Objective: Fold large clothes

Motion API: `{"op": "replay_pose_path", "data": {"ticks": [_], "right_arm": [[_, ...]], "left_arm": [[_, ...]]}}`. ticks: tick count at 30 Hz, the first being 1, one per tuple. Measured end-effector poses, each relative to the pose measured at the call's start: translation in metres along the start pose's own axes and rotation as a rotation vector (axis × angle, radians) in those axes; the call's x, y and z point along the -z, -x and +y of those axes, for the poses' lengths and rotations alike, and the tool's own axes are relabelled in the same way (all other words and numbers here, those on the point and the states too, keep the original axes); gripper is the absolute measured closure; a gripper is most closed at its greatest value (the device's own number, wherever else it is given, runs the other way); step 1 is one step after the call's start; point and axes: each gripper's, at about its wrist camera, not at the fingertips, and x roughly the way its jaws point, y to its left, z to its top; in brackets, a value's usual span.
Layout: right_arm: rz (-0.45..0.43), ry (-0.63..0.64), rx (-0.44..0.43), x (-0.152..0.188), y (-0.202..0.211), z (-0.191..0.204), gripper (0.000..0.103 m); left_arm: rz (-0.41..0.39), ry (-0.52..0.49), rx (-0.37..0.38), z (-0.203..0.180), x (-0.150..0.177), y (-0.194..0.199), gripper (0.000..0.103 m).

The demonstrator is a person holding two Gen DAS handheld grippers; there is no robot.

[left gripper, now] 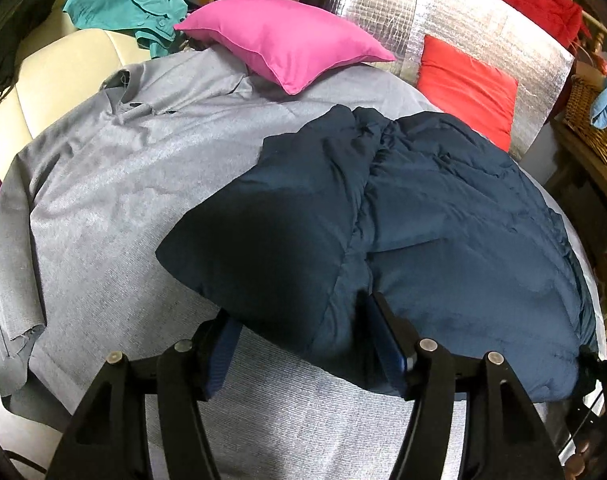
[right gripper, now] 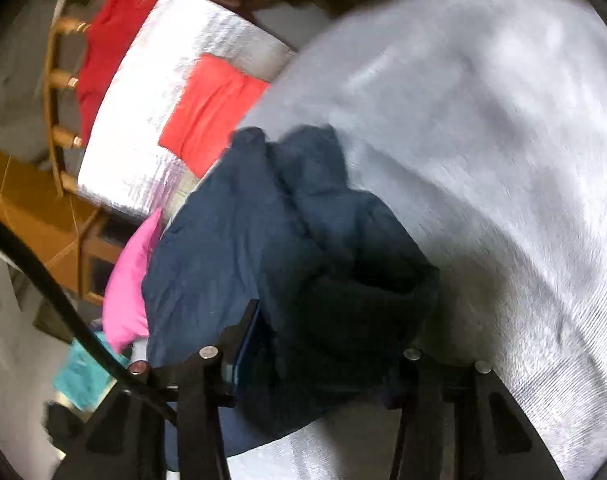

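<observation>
A navy puffer jacket (left gripper: 423, 216) lies folded in a bundle on a grey cloth (left gripper: 115, 200) that covers the work surface. My left gripper (left gripper: 307, 344) is open at the jacket's near edge: one blue pad (left gripper: 223, 356) sits over the grey cloth and the other lies against the jacket's fold. In the blurred right wrist view the jacket (right gripper: 239, 240) is bunched between the fingers of my right gripper (right gripper: 323, 364). Its jaws stand wide apart with the dark fabric filling the gap.
A pink pillow (left gripper: 279, 40) and a red pillow (left gripper: 463, 88) lie at the far side against a silver quilted pad (left gripper: 383, 12). A teal garment (left gripper: 119, 0) lies on a cream seat at far left. A wicker basket (left gripper: 595, 120) stands at right.
</observation>
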Motion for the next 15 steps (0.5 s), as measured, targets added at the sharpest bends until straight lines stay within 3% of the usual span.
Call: {"op": "replay_pose_path", "data": {"ticks": [6,10,12,15], "right_arm": [[-0.01,-0.023,-0.009,-0.006,0.013,-0.004,0.039],[0.007,-0.081,-0.066,-0.01,0.01,-0.012,0.038],[0.007,-0.075,-0.07,-0.011,0.009,-0.011,0.038],[0.014,-0.073,-0.069,-0.009,0.005,-0.012,0.038]], "left_arm": [[0.039,0.044,0.052,0.013,-0.005,-0.003,0.035],[0.058,0.201,0.106,0.048,-0.013,-0.006,0.031],[0.037,0.308,0.102,0.072,-0.015,-0.005,0.029],[0.065,0.407,0.16,0.092,-0.013,-0.013,0.028]]}}
